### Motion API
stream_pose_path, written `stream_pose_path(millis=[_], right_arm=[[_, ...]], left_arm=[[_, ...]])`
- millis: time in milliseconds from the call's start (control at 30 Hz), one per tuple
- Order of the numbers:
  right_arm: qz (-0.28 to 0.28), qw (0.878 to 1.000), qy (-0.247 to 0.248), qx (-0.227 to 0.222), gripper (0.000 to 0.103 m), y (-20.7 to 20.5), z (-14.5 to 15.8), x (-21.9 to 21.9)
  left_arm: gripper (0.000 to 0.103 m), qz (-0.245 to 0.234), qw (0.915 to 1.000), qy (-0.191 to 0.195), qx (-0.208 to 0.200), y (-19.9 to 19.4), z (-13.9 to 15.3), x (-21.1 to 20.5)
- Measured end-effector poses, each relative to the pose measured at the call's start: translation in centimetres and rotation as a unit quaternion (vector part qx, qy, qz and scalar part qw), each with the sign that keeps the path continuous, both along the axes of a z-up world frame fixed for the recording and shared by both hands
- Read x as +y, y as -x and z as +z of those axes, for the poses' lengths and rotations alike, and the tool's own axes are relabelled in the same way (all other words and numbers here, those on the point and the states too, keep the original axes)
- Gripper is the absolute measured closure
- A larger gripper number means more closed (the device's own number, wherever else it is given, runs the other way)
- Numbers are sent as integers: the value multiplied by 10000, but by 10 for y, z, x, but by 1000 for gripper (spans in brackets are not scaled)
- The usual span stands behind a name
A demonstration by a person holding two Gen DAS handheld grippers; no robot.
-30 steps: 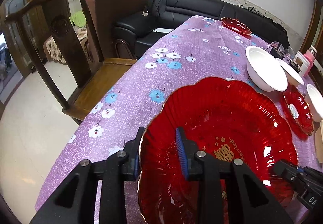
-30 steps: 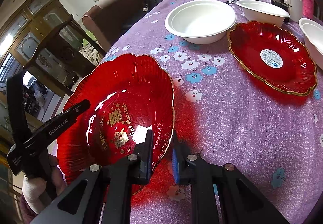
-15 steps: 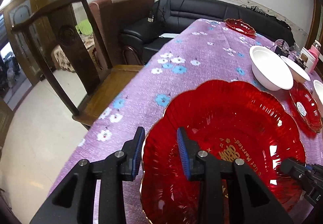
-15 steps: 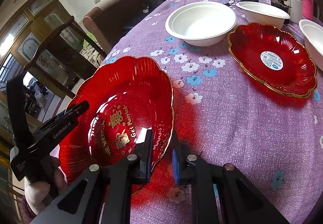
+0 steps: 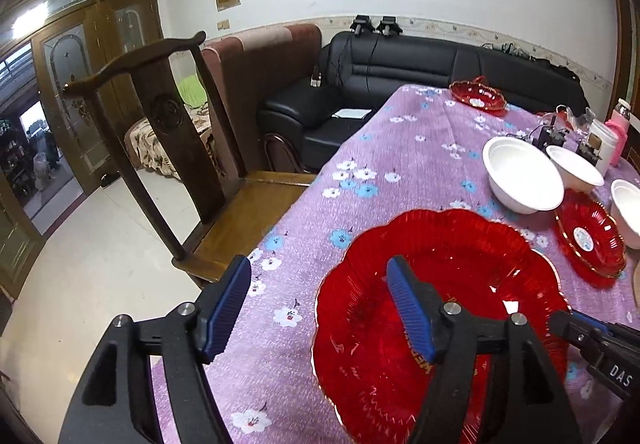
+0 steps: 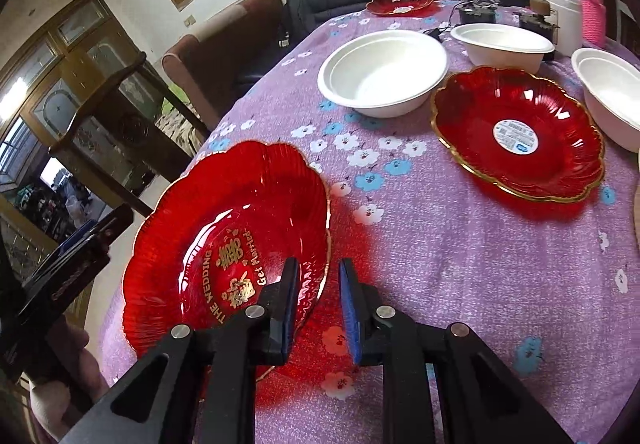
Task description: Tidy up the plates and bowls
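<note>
A large red scalloped plate [image 5: 460, 284] with gold lettering lies near the front left corner of the purple flowered tablecloth [image 5: 400, 148]. My left gripper [image 5: 320, 304] is opening, and its jaws stand wide apart. The plate's left rim sits between the jaws without touching either pad. In the right wrist view the same plate [image 6: 224, 228] has its near rim between the jaws of my right gripper [image 6: 318, 304]. Those jaws are also opening, and a gap shows between the rim and the right pad. One of the right gripper's fingers [image 5: 580, 336] shows at the plate's far side.
A second red plate [image 6: 516, 132] with a sticker lies to the right. Three white bowls [image 6: 384, 72] [image 6: 504, 44] [image 6: 612, 92] stand behind it. A third red plate [image 6: 400, 2] sits at the far end, near a white jar [image 6: 560, 16] and a pink bottle [image 6: 590, 8]. A wooden chair [image 5: 168, 132] stands left of the table.
The left jaws have sprung wide open off the plate's rim, and that gripper has lifted and drawn back. The right jaws have parted slightly. The plate has settled lower on the cloth.
</note>
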State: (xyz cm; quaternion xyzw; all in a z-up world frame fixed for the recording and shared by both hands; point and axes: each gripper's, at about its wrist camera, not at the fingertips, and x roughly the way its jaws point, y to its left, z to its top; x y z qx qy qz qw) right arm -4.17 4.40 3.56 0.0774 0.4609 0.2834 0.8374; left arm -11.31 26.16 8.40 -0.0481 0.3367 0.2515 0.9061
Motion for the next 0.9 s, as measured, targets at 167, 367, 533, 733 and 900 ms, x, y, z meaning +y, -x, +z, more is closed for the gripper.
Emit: stream_pose_path(millis=[167, 367, 533, 733, 900], right_arm=[[-95, 9999, -104, 6, 76, 6, 2, -12], [-165, 9997, -203, -4, 68, 15, 5, -27], [-256, 9993, -263, -33, 66, 19, 8, -43], [-372, 9989, -296, -7, 62, 24, 6, -64], [-507, 9982, -302, 63, 62, 28, 0, -91]], left_arm=[[29, -47, 9999, -36, -129, 11, 13, -10], [25, -159, 9995, -132, -245, 20, 24, -27], [20, -327, 9987, -213, -338, 24, 34, -45], [19, -690, 9970, -156, -317, 24, 38, -66], [18, -1045, 9941, 104, -275, 22, 40, -81]])
